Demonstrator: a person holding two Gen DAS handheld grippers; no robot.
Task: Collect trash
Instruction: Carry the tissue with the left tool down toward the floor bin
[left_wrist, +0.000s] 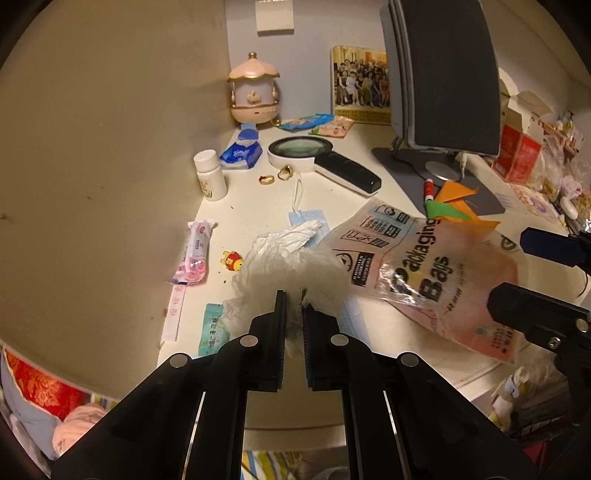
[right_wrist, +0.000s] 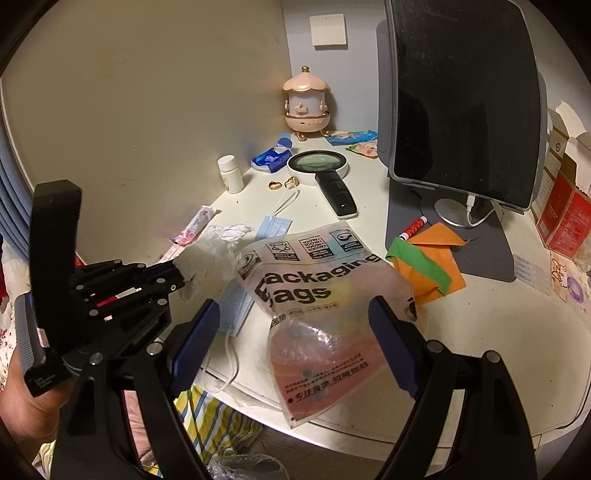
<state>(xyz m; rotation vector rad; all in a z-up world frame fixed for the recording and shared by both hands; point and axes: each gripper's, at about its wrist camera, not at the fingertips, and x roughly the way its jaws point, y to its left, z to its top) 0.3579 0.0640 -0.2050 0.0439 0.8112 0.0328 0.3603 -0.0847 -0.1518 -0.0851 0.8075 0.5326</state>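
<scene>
My left gripper (left_wrist: 293, 297) is shut on a crumpled white tissue wad (left_wrist: 288, 258) and holds it just above the white table, beside a clear "Packaging Bags" plastic bag (left_wrist: 436, 273). In the right wrist view the left gripper (right_wrist: 177, 273) shows at the left with the tissue (right_wrist: 210, 254) in its tips. My right gripper (right_wrist: 295, 314) is open, its blue-padded fingers (right_wrist: 199, 332) on either side of the plastic bag (right_wrist: 317, 295), not touching it. A blue face mask (right_wrist: 273, 229) lies under the tissue and bag.
The table (left_wrist: 258, 206) also holds a pink wrapper (left_wrist: 195, 251), a green sachet (left_wrist: 212, 328), a pill bottle (left_wrist: 210, 175), a magnifier (left_wrist: 321, 157), rings (left_wrist: 275, 176), orange and green paper (right_wrist: 428, 262), a tablet on a stand (right_wrist: 461, 99), a pink lamp (right_wrist: 306, 99) and red boxes (right_wrist: 561, 218).
</scene>
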